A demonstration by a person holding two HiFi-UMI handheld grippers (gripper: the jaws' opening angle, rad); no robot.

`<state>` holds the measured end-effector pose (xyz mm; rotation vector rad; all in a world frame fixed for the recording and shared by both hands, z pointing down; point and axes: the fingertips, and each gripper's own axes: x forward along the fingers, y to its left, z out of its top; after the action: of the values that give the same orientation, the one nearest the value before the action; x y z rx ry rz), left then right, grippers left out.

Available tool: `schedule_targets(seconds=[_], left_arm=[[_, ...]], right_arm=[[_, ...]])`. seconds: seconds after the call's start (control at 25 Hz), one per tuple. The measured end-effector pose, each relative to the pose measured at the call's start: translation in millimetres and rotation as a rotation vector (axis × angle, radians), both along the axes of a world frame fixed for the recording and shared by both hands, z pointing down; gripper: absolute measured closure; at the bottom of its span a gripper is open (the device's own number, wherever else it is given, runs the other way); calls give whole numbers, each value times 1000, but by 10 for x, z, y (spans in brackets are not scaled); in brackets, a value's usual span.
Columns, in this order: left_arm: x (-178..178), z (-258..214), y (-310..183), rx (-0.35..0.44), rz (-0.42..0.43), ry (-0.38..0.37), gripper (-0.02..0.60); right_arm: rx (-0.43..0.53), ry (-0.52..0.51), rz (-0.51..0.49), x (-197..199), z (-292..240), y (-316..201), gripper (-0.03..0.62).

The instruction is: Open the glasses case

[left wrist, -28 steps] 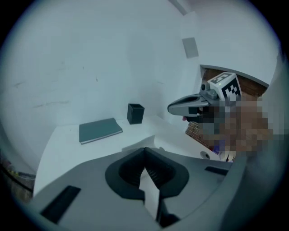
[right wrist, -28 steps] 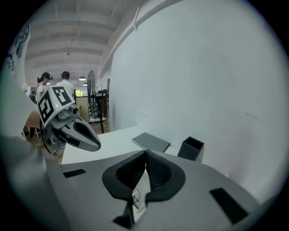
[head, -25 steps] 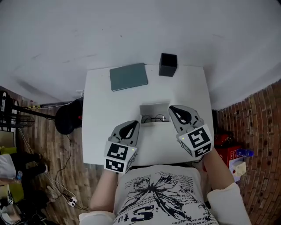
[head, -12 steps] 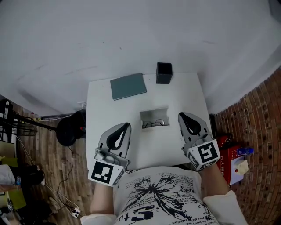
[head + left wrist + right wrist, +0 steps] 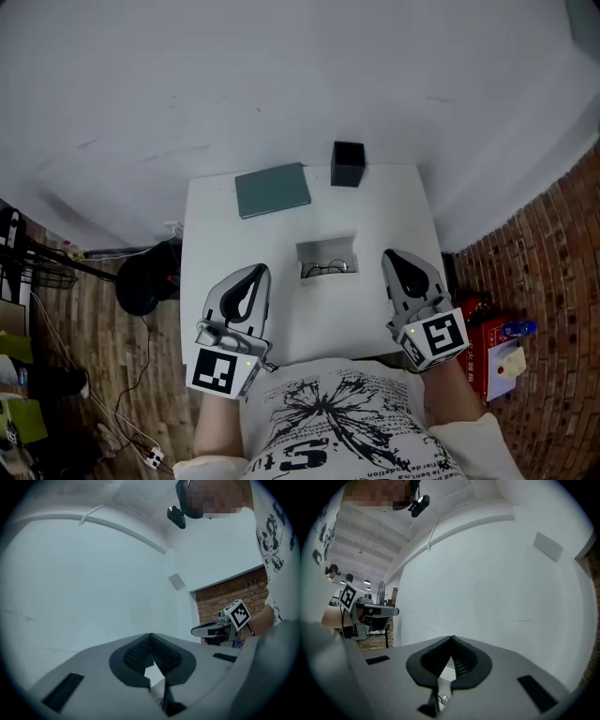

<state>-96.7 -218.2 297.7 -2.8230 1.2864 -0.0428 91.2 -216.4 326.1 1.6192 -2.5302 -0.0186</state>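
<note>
The fingers (image 5: 135,655) of the left gripper (image 5: 256,273) were shut tip to tip with nothing caught between them, and the fingers (image 5: 465,661) of the right gripper (image 5: 390,254) were pressed together the same way, also empty. The person held both grippers out in front of the chest, pointing away from the body towards the pale wall, one on each side of the white bench (image 5: 208,234). The left one hung over the near left part of the bench and the right one over its near right edge. Between them, a little farther out and touched by neither, sat the glasses case (image 5: 326,249). It was a small grey box near the middle of the bench with its lid standing up on the far side. A pair of glasses (image 5: 328,269) showed in the open tray. Farther back on the bench lay a flat grey-green pad (image 5: 273,190), and just to its right, at the far edge, stood a small black box (image 5: 348,163). The two were close to each other but apart. Each gripper's marker cube faced up towards the person, the left cube (image 5: 223,372) by the shirt's left side and the right cube (image 5: 433,336) by the right sleeve. From the left gripper view the right gripper could be seen off to the side against a brick wall (image 5: 220,592). From the right gripper view the left gripper showed at the left edge. On the wooden floor (image 5: 84,309) to the left of the bench stood a black stool (image 5: 142,277), and something red (image 5: 487,330) sat on the floor to the right.
</note>
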Motion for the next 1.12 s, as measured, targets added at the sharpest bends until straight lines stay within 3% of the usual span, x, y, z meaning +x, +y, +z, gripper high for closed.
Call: schedule_targets(seconds=[0.36, 0.52, 0.8, 1.12], left_arm=[[121, -5, -14, -6, -3, 22, 568], [80, 139, -78, -49, -15, -40, 568], [114, 117, -161, -55, -25, -58, 568], [174, 132, -183, -49, -1, -25, 568]], right_arm=[[-11, 38, -12, -45, 95, 24, 582], [-8, 39, -20, -55, 117, -21, 582], [-2, 37, -22, -38, 108, -99, 583], [-15, 49, -36, -87, 161, -163, 582]])
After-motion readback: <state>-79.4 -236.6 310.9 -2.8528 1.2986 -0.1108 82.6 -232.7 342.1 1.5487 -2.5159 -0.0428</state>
